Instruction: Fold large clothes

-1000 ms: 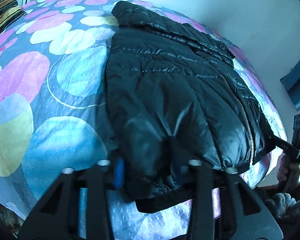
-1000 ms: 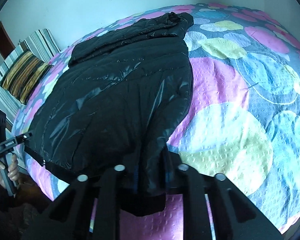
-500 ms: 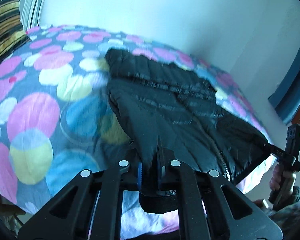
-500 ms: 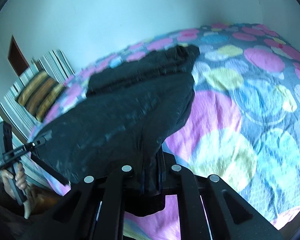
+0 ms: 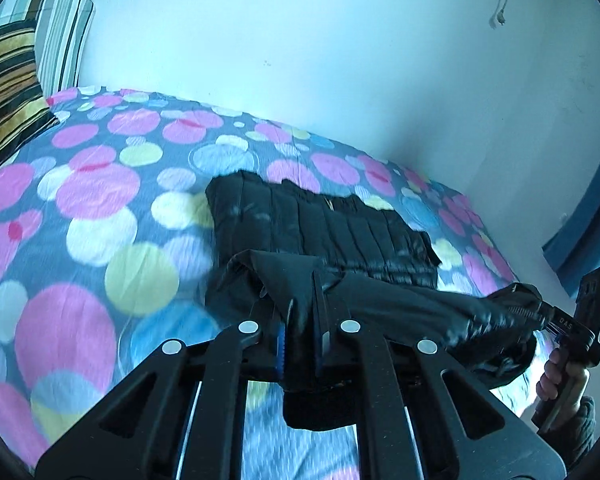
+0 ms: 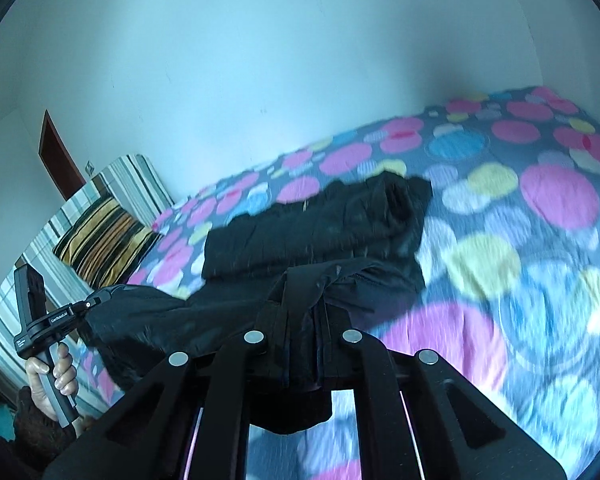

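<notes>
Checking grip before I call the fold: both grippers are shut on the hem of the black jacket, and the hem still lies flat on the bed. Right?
Not quite. Both the left gripper and the right gripper are shut on the black jacket, but the hem is lifted off the bed, as both wrist views show.

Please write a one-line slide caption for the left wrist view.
Left gripper and right gripper each clamp the hem of a black puffer jacket, lifting it above the polka-dot bedspread.

Cool blue daylight, strong fisheye warp.
Both views curve hard toward dark vignetted corners; the wall (image 5: 300, 40) glows brightest at upper centre, the bedspread (image 6: 540, 280) smears with blur, the jacket (image 5: 324, 220) reads nearly detailless.
</notes>
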`<state>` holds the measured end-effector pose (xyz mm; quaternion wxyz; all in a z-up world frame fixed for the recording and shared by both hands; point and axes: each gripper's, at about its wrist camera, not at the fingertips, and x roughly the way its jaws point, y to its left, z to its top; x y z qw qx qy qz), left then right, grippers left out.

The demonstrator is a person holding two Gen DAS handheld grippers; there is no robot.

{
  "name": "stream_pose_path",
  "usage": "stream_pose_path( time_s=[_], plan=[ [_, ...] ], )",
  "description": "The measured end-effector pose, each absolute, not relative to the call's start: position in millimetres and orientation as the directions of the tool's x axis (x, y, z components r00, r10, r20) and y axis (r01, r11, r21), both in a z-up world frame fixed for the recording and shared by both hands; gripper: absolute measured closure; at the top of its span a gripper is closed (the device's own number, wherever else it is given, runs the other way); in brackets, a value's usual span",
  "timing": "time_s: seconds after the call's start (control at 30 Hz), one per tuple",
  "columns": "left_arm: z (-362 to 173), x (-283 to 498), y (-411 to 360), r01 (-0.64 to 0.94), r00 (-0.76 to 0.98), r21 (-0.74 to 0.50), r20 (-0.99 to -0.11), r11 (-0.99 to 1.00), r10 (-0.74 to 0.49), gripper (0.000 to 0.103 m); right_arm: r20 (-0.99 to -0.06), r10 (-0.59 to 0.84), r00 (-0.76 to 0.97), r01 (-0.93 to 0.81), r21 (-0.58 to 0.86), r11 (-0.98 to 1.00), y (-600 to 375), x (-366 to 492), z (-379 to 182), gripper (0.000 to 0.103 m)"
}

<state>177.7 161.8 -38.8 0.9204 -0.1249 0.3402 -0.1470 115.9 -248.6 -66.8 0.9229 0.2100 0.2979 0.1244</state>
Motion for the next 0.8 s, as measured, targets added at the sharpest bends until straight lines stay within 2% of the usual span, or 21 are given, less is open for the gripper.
stream_pose_path(
  time_s=[0.33, 0.6, 0.8],
  plan=[
    [-60, 293, 150, 0.136, 0.687, -0.341, -0.644, 0.930, -0.336, 0.094, -0.509, 0.341, 0.790, -0.072, 0.476, 0.876, -251, 226, -69, 0.095],
    [-112, 377, 140, 0.068, 0.615, -0.329, -0.730, 0.942, -0.300, 0.094, -0.599, 0.321, 0.734, 0.035, 0.505, 0.862, -263, 313, -115, 0.095],
    [-139, 406, 132, 0.055, 0.590, -0.300, -0.760, 0.952, -0.274, 0.094, -0.685, 0.301, 0.663, 0.120, 0.494, 0.861, -273, 362, -163, 0.095]
  ],
)
